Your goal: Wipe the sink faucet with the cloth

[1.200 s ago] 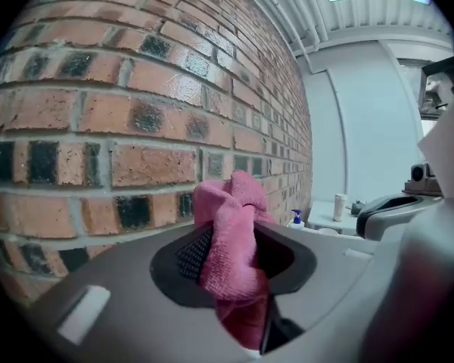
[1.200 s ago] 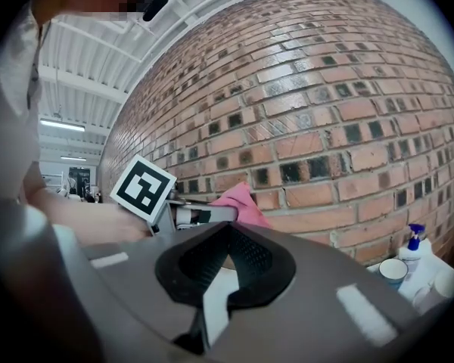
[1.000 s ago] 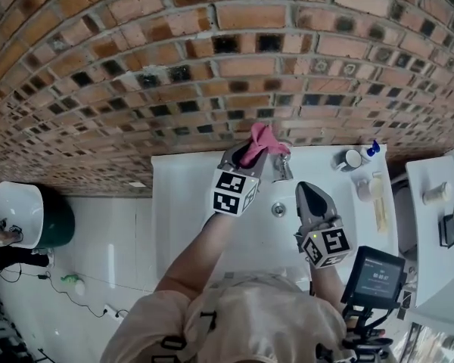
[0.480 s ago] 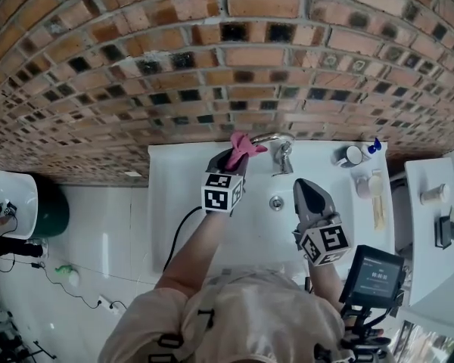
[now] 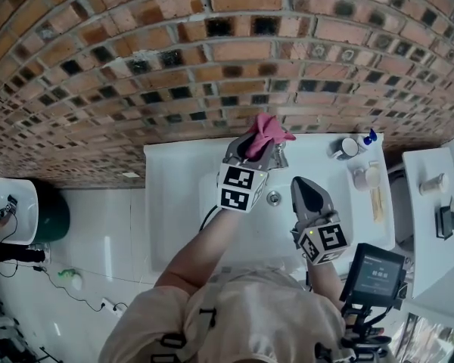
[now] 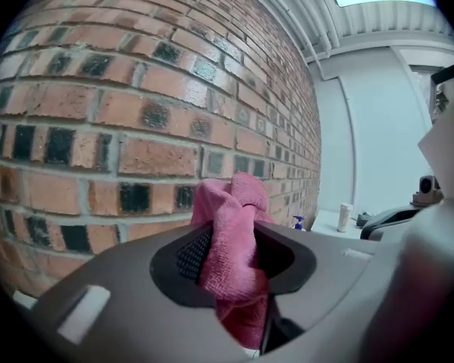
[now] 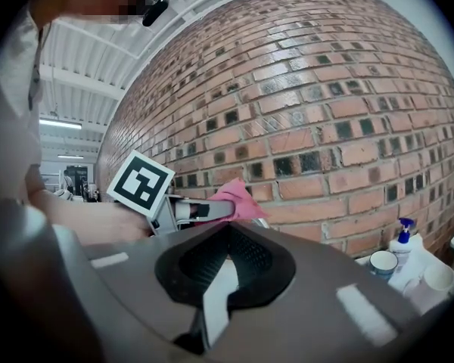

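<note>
My left gripper is shut on a bunched pink cloth, which bulges out past the jaw tips. In the head view the cloth lies over the top of the chrome faucet, at the back of the white sink under the brick wall. The faucet is mostly hidden. In the left gripper view the cloth fills the gap between the jaws. My right gripper hovers over the basin near the drain, shut and holding nothing. The right gripper view shows the left gripper and the cloth ahead.
On the sink's right ledge stand a mug, a blue-capped bottle and a small cup. A white counter with small items lies further right. A device with a screen hangs near my right arm. A brick wall backs the sink.
The left gripper swung left with the cloth, baring the faucet, then came back right over it. The right gripper stayed where it was.
</note>
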Demonstrator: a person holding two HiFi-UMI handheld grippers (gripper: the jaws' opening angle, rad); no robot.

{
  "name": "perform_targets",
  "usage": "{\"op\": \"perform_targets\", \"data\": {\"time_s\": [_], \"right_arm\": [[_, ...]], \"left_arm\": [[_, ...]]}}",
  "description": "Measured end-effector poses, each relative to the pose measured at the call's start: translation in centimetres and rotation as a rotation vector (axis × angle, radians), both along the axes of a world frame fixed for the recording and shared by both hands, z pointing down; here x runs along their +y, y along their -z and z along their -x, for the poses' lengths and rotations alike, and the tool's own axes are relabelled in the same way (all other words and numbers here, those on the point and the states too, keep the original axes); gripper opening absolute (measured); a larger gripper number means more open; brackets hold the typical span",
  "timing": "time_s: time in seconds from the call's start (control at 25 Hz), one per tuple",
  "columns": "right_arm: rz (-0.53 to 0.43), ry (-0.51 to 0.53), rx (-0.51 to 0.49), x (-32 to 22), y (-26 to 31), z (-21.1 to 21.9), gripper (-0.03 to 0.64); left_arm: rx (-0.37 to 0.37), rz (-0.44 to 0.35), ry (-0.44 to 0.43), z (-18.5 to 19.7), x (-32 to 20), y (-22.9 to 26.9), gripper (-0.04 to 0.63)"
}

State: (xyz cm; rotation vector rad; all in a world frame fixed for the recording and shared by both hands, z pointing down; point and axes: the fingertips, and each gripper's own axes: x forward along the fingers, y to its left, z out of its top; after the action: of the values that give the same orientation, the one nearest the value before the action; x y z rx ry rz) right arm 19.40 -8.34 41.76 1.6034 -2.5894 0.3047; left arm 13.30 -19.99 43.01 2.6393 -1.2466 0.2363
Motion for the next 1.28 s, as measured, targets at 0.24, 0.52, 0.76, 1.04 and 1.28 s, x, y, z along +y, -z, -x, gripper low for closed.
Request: {"op": "perform_targets", "data": {"time_s": [0.24, 0.52, 0.76, 1.04, 1.28], "right_arm": [[0.027, -0.058, -0.003, 0.1, -1.0, -3.0, -0.011], [0.055, -0.103, -0.004, -0.8, -2.3, -6.1, -0.011], [0.069, -0.104, -0.015, -1.9, -3.0, -7.0, -0.011], [0.061, -0.05, -0.026, -2.6, -3.0, -5.0, -0.011], [0.05, -0.011, -0.028, -2.6, -2.5, -3.5, -0.011]], "left_arm": [[0.002, 0.052, -0.113, -5.4, 0.3, -2.0, 0.121], [-0.054, 0.187, -0.155, -8.6, -0.3, -8.9, 0.121], [-0.112, 0.277, -0.127, -7.8, -0.7, -13.7, 0.121], [-0.034, 0.113, -0.094, -7.5, 0.1, -6.6, 0.123], [-0.038, -0.041, -0.017, -5.4, 0.0, -1.7, 0.123]]}}
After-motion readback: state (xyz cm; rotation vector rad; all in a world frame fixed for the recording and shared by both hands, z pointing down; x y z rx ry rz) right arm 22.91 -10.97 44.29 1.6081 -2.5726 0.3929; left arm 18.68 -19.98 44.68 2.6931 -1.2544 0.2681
